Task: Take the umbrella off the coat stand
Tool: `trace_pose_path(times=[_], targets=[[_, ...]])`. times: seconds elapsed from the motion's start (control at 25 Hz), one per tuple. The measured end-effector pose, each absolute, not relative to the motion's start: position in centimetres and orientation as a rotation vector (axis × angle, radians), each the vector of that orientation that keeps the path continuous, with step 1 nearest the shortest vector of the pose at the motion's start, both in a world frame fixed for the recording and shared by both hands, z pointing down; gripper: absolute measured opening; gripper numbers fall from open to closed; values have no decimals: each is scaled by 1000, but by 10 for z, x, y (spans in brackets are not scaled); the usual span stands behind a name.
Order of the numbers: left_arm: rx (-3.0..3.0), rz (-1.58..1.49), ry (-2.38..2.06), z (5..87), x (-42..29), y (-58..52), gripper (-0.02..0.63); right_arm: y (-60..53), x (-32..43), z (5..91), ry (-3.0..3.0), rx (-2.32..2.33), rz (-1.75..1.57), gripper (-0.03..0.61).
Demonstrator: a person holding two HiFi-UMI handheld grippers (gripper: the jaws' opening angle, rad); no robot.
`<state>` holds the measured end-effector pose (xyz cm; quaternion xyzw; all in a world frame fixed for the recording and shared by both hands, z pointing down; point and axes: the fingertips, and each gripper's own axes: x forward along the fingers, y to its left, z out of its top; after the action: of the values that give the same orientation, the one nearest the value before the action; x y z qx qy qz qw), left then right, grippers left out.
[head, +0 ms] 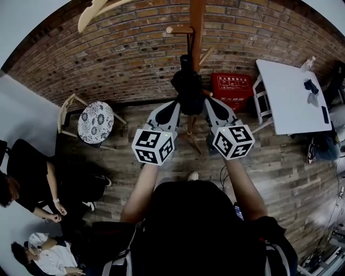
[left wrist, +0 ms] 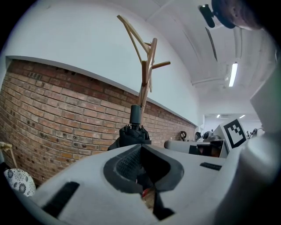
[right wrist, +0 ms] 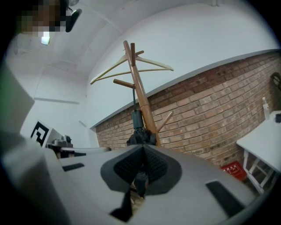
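Left claw first: clenched, tips meeting at the far end, nothing pinched between them, pointing roughly level at the brick wall. The right claw is the same, pressed together and empty, also aimed about level. In the head view the two sit side by side on the person's outstretched forearms, each with its marker cube turned back toward the camera. The black umbrella hangs right between their tips. It is just beside both, though I can't tell whether either tip touches the fabric. The umbrella is folded and upright, still on the coat stand, dangling by a thin cord from a short peg against the wooden pole. Both gripper views have it dead ahead, just past the tips. Higher up, a pale wooden hanger rides near the top of the stand. Moving outward, a red box sits at the foot of the wall just right of the stand. Further right is a white table with a few small dark things on it. Left of the stand is a chair with a round patterned seat, near the wall. Wooden planks make up the floor, and at the far left edge two people are seated, well apart from the stand.
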<state>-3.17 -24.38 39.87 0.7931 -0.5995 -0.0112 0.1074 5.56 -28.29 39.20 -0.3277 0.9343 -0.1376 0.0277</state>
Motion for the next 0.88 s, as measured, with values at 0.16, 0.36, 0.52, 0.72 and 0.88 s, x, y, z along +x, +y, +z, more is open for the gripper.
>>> trace_pose_path(times=[0.16,0.36,0.52,0.72,0.88], targets=[[2331,-45,-1767,397,-32,-245,18,-286,54,392,2888,-1003,-422,28],[2332,-50,-1751,400,-36,-248,17,-285,50,395,2899,-1009,-409,29],[2345,-42,-1708,404,-40,-250,18,-286,48,396,2883,-1069,-382,29],[2393,-41,-1641,401,-46,-258,18,-288,43,395,2857,-1149,-367,29],[2432,-42,-1586,400,-51,-262,17,-289,41,394,2827,-1227,-345,29]])
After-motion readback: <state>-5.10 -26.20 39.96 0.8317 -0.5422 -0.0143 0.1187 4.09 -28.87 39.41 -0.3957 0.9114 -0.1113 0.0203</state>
